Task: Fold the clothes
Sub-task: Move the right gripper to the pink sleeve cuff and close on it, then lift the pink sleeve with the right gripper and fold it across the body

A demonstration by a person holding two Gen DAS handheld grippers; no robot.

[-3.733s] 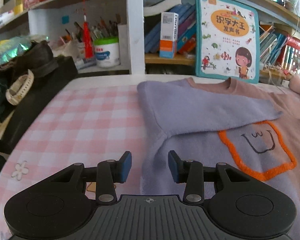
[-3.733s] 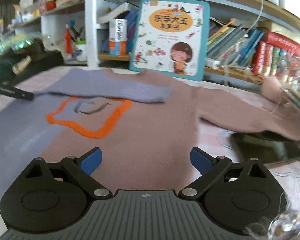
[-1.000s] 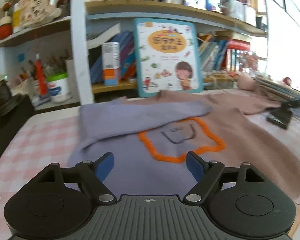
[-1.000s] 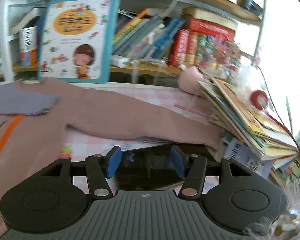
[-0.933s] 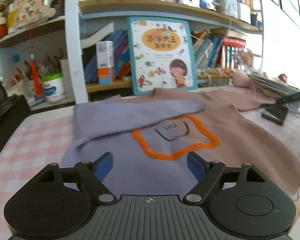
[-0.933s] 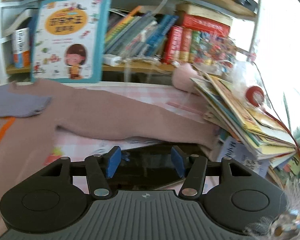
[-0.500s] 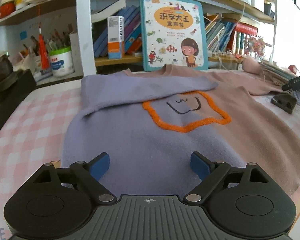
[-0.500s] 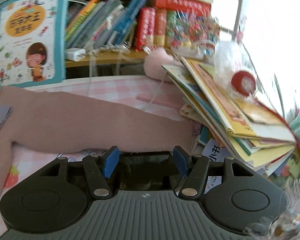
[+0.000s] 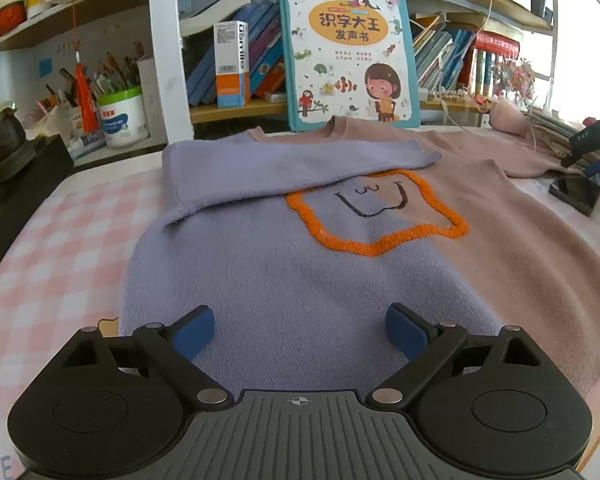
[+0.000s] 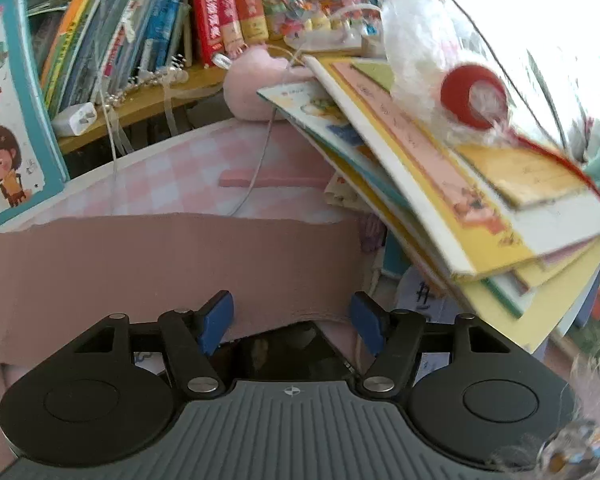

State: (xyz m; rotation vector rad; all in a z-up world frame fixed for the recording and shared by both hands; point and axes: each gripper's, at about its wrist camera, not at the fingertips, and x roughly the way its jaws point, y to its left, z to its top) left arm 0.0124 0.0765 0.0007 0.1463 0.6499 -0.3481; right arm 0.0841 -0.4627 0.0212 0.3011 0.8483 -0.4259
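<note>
A purple and pink sweater (image 9: 340,240) with an orange outlined patch lies flat on the pink checked table (image 9: 80,216). Its purple left sleeve (image 9: 284,164) is folded across the chest. Its pink right sleeve (image 10: 188,256) stretches out toward a stack of books. My left gripper (image 9: 300,330) is open and empty above the sweater's hem. My right gripper (image 10: 294,316) is open, with its fingers over the end of the pink sleeve; it also shows at the far right of the left wrist view (image 9: 596,140).
A black phone (image 10: 292,352) lies just under the right gripper, also seen in the left wrist view (image 9: 574,196). A slanting stack of picture books (image 10: 460,184) crowds the right. A bookshelf with a big children's book (image 9: 348,52) stands behind. Dark bags (image 9: 12,168) sit at left.
My right gripper has moved forward along the pink sleeve toward its cuff and opened wider. My left gripper has opened a little wider and settled over the hem.
</note>
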